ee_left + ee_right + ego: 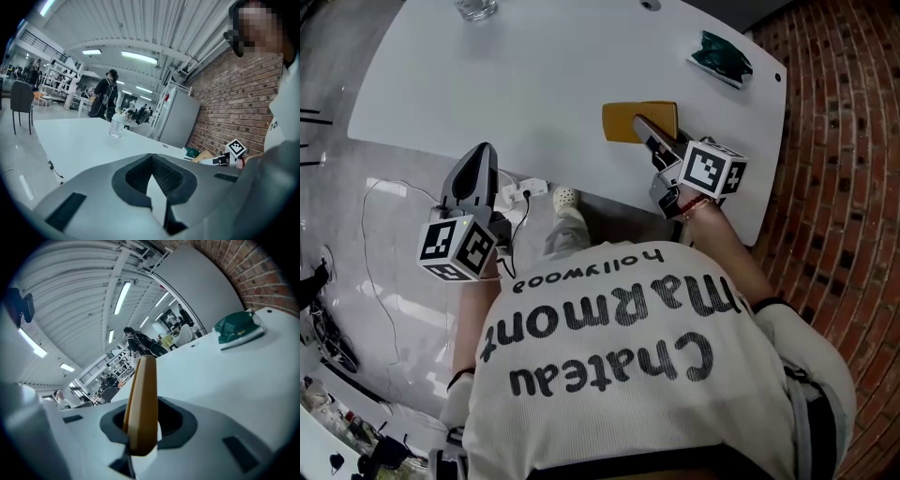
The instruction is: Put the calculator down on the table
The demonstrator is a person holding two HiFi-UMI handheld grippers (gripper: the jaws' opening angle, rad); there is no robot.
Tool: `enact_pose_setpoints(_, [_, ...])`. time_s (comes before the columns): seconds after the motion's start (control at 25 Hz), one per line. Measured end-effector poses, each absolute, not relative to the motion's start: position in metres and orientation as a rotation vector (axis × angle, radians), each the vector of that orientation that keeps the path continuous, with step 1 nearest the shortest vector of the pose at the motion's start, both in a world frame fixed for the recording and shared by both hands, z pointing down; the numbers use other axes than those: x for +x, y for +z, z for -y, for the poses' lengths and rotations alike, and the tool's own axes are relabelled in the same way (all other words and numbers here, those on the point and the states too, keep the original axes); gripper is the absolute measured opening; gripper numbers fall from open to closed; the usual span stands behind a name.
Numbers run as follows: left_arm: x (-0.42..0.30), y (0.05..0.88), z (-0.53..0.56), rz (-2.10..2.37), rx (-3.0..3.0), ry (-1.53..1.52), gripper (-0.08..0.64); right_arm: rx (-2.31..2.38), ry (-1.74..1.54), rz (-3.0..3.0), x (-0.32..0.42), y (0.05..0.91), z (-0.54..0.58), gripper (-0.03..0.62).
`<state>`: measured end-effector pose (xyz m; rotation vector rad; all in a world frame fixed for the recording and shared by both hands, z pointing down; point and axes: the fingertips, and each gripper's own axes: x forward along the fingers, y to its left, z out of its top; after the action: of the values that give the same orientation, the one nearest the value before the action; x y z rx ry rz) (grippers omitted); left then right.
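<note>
The calculator (623,122), a flat mustard-yellow slab, sits over the near edge of the white worktop (534,84). Whether it touches the surface cannot be told. At the left, the left hand-held gripper (481,152) hangs off the worktop's edge above the grey floor, clenched on nothing. Just right of it, white cables (525,192) lie on the floor. The person's pale shirt (656,375) carries black lettering: "Chateau Marmont", with "hollywood" in smaller type. Further right, the right hand-held gripper (647,131) is grasping the calculator by its edge. A green packet (722,56) lies near the worktop's far right corner, well apart from the calculator.
</note>
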<state>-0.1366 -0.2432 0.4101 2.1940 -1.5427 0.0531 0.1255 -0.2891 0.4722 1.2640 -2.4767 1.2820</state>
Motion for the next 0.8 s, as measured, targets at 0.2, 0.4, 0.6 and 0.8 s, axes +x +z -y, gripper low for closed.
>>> enact_pose_setpoints(0.2, [-0.140,0.417,0.243,1.552,2.175,0.046,0.000,1.219,1.299,2.463,0.119,0.484,0.291,0.092])
enact_pose_setpoints(0.4, [-0.135,0.425,0.238,1.554,2.156,0.054,0.000,1.154,1.298,2.452,0.114,0.491,0.285,0.092])
enact_pose_setpoints(0.6, [-0.136,0.423,0.236,1.563,2.158,0.058,0.000,1.108,1.305,2.423,0.109,0.499,0.282,0.092])
enact_pose_setpoints(0.8, [-0.139,0.428,0.231,1.569,2.138,0.054,0.000,1.038,1.321,2.395,0.102,0.507,0.279,0.092])
